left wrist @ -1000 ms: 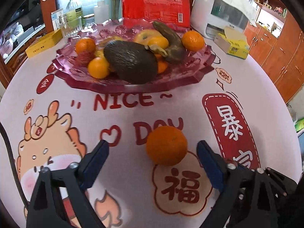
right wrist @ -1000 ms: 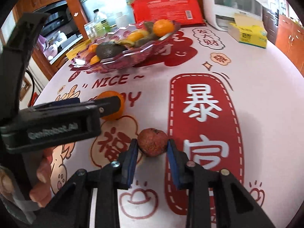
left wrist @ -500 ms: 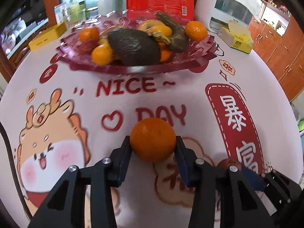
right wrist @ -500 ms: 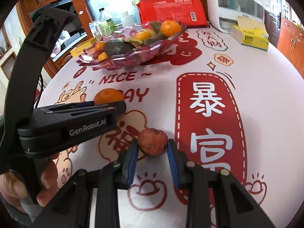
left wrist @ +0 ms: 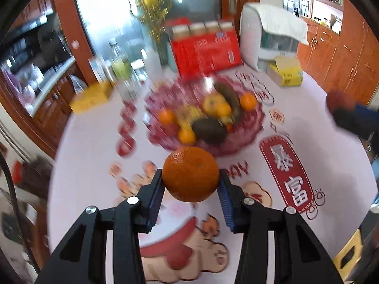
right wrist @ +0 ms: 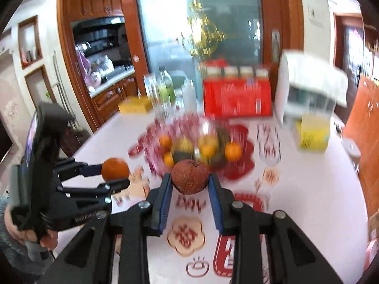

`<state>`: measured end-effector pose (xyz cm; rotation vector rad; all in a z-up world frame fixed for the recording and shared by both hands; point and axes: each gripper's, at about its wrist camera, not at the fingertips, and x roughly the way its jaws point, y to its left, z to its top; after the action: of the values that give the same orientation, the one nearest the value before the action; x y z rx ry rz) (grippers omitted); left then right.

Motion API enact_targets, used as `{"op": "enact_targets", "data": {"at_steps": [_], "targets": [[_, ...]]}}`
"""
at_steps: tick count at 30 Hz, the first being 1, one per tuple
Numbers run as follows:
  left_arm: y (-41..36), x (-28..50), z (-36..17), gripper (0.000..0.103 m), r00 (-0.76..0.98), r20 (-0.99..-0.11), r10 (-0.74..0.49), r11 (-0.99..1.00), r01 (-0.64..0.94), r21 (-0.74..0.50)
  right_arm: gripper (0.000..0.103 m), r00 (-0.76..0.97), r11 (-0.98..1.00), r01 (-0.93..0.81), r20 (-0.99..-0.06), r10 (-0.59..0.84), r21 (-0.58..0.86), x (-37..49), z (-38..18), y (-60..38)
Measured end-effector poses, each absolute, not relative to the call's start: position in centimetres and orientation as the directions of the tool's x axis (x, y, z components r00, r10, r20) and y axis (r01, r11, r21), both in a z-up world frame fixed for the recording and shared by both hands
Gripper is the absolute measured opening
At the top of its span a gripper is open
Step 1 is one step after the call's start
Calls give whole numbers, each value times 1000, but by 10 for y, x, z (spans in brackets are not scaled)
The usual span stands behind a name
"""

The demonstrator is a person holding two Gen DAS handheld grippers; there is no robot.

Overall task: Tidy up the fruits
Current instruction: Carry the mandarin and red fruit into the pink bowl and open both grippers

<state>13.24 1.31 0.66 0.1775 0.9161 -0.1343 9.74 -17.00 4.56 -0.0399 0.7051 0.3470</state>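
My left gripper is shut on an orange and holds it in the air above the printed tablecloth. It also shows at the left of the right wrist view with the orange. My right gripper is shut on a small brown-red fruit, also lifted off the table. The pink fruit tray lies beyond both, blurred, and holds several oranges, a dark avocado and a dark banana. The tray shows in the right wrist view too.
A red carton pack stands behind the tray, with a white appliance and a yellow tissue box to its right. Bottles and a yellow box stand at the back left. The table edge curves along the left and right.
Both grippers have risen from the table with their fruits held. The left gripper closed on the orange a second ago. The views now look down on the tray from higher.
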Motion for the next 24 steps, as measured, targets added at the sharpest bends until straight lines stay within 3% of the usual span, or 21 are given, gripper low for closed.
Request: {"op": "enact_targets", "data": {"at_steps": [7,15,20,24], "targets": [[27,150,82,43,652,-758,18,967,181,180,31,758,939,-344,-581,296,29,126,135,-161],[38,211,141,43,676,-734,65,978,101,180,31,762,943,-321,-566,314,91,175,181,-154],[34,260,118,43,637,-770,43,987,92,131,31,744,947,-300,-594,305,111,218,163,-149],[25,295,68,43,593,-805,7,992,100,83,31,695,956,-270,-665,274,112,255,112,-147]]}}
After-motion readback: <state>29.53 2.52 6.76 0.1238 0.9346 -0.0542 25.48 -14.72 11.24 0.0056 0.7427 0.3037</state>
